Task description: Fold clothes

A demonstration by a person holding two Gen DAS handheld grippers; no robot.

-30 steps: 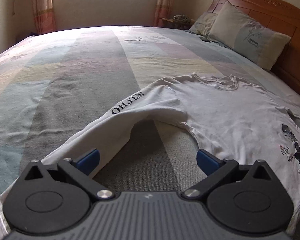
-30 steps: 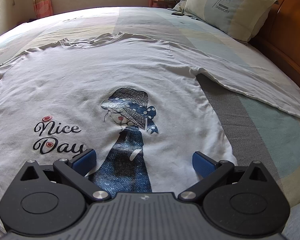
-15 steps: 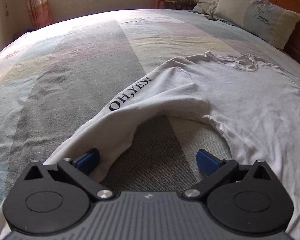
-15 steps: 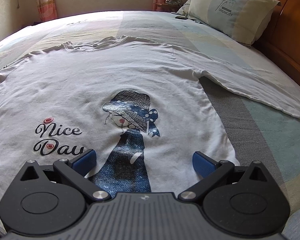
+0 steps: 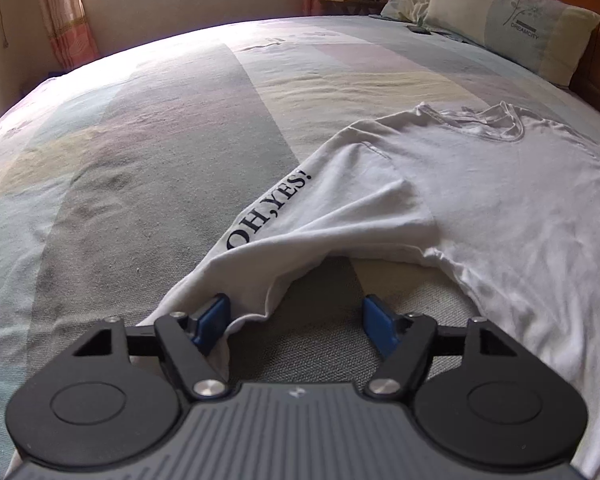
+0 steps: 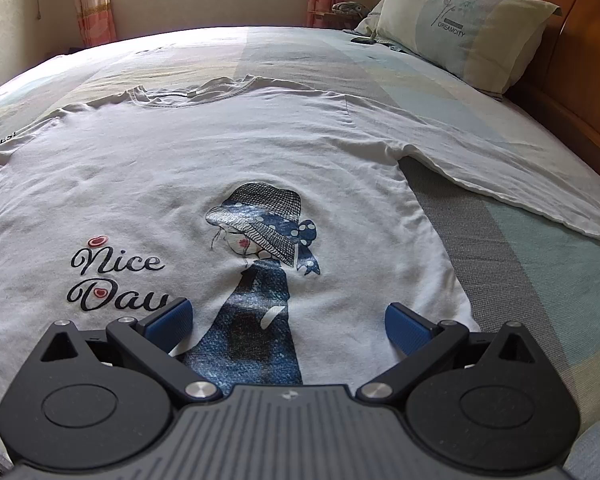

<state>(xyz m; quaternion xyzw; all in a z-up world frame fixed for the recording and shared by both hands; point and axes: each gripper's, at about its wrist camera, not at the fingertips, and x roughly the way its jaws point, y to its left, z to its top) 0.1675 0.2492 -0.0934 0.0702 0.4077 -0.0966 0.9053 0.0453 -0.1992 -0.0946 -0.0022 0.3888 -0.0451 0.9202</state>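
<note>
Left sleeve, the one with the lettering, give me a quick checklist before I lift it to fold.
1. Sleeve end between the left claw pads: ok, the cuff lies by the left pad.
2. Grip complete: not ok, jaws closing, the right pad is clear of the cloth.
3. Shirt spread flat on the bed: ok, light wrinkles.
4. Right claw free: ok, open above the hem.
5. Both sleeve layers caught: cannot tell.

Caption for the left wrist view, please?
Left gripper closing around the sleeve cuff of a white T-shirt spread on the bed.
</note>
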